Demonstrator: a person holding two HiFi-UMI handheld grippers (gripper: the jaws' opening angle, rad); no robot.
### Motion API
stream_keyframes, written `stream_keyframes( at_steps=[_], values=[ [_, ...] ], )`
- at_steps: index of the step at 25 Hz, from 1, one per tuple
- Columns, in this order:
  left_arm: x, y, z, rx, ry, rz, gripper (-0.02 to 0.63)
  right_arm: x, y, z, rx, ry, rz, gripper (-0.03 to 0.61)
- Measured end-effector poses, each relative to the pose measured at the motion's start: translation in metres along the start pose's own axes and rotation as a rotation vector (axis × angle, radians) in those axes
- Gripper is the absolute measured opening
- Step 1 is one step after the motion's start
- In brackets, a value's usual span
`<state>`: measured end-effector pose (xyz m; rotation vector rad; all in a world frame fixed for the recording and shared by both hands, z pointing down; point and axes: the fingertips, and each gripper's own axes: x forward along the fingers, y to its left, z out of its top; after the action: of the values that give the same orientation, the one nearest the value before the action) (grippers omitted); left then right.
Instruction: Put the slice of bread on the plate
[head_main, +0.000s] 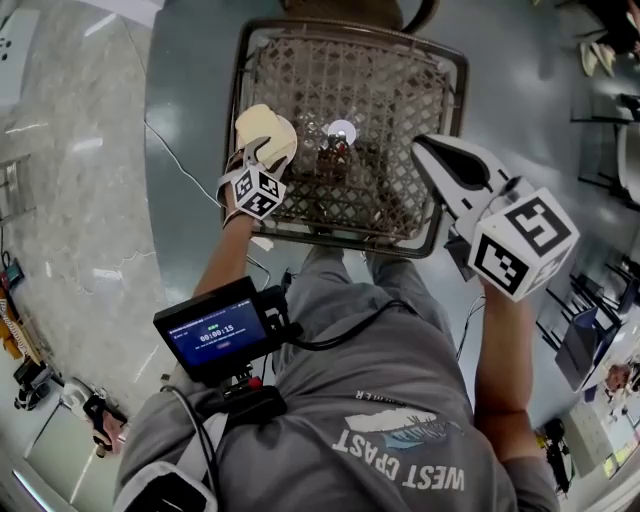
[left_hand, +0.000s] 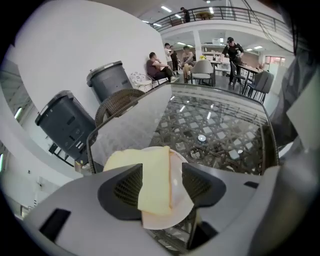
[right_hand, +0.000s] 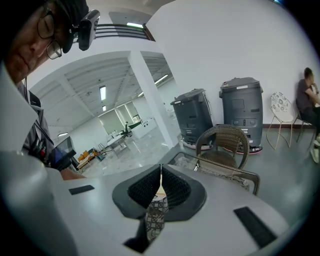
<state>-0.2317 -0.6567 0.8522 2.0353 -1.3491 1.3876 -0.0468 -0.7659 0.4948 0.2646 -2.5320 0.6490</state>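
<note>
**Camera Placement**

My head camera looks steeply down onto the wicker table (head_main: 390, 90) from well above. The camera on my left gripper (left_hand: 162, 185) sits just behind its jaws, close over the plate (left_hand: 180, 207), facing across the tabletop. The camera on my right gripper (right_hand: 160, 189) faces out into the room, toward a wicker chair (right_hand: 223, 145). Head and left gripper views share the tabletop.

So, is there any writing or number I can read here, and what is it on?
"WEST COAST": on the person's grey shirt, upside down in the head view.
"00:00:15": on the small screen at the person's waist; its other lines are too small to read.
Marker cubes: black-and-white patterns only, no words.
Small print above the shirt's feather: too blurred to read.
</note>
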Motion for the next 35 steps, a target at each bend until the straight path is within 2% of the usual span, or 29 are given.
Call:
stream_keyframes(
  at_steps=[2,5,9,13,14,16,18,19,22,25,28,35],
  values=[
    [-0.020,0.011,0.013,-0.053,-0.043,0.024,0.235,-0.001,0.007,0.005,-0.005,-0.008,0.012,0.008],
    [-0.084,0.043,0.055,-0.149,-0.183,0.097,0.235,-0.011,0.031,0.022,-0.024,-0.035,0.030,0.008],
    [-0.189,0.090,0.133,-0.276,-0.442,0.159,0.233,-0.023,0.063,0.051,-0.065,-0.106,0.056,0.008],
    [-0.310,0.122,0.222,-0.378,-0.761,0.117,0.232,-0.038,0.093,0.096,-0.124,-0.192,0.080,0.008],
    [-0.349,0.124,0.243,-0.392,-0.844,0.096,0.216,-0.047,0.107,0.110,-0.146,-0.221,0.087,0.008],
    [-0.427,0.124,0.276,-0.385,-0.991,0.067,0.125,-0.069,0.140,0.138,-0.198,-0.290,0.110,0.008],
    [-0.485,0.119,0.297,-0.341,-1.096,0.064,0.015,-0.084,0.168,0.156,-0.250,-0.363,0.142,0.008],
    [-0.505,0.117,0.304,-0.316,-1.134,0.064,0.008,-0.089,0.178,0.163,-0.273,-0.399,0.162,0.008],
    [-0.541,0.113,0.326,-0.254,-1.205,0.053,0.008,-0.105,0.200,0.184,-0.328,-0.498,0.221,0.008],
    [-0.561,0.113,0.343,-0.210,-1.236,0.057,0.006,-0.120,0.217,0.202,-0.378,-0.549,0.255,0.006],
    [-0.573,0.113,0.351,-0.177,-1.248,0.078,0.006,-0.124,0.225,0.212,-0.409,-0.555,0.267,0.005],
    [-0.584,0.115,0.357,-0.156,-1.269,0.098,0.006,-0.124,0.223,0.217,-0.415,-0.540,0.254,0.005]
  ],
)
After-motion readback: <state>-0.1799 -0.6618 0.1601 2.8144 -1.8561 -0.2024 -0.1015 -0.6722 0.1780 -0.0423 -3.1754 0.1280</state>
